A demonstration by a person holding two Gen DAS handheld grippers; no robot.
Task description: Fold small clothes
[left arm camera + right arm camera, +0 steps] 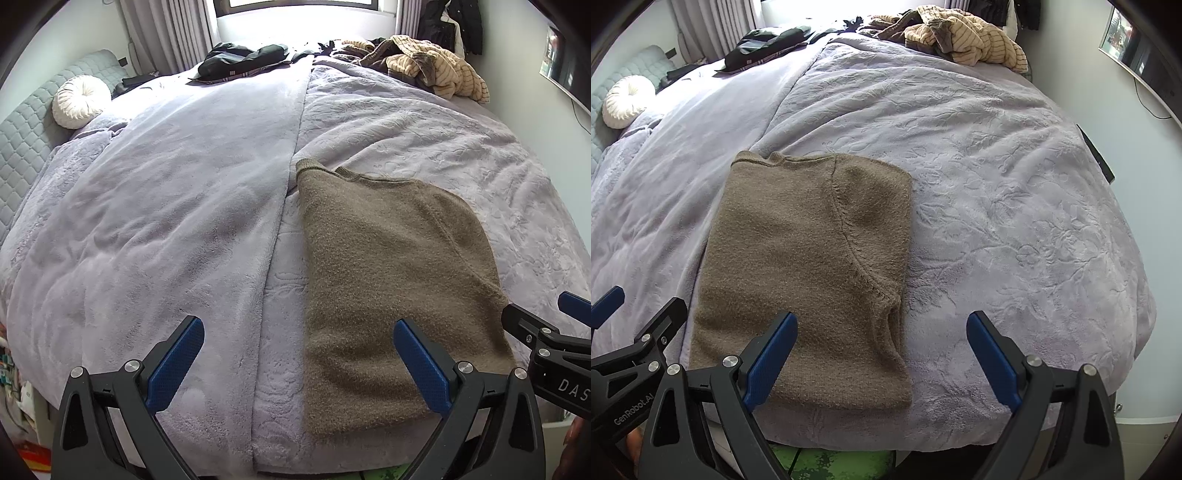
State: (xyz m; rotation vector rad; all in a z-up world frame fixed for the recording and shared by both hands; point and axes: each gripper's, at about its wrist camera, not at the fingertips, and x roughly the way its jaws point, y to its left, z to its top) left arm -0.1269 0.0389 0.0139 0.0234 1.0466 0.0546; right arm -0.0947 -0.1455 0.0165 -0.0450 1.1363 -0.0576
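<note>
On the purple bed cover [997, 166], brown sweater [805, 266] folded flat near the front edge, left gripper [299, 354] wide open holding nothing, right gripper [882, 350] wide open too, striped clothes pile [967, 37] far back

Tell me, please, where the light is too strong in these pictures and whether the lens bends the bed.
Left wrist view: the window is blown out white. Right wrist view: glare washes the bed's far edge. Both views: fisheye bulges the bed; the brown sweater stays sharp.
</note>
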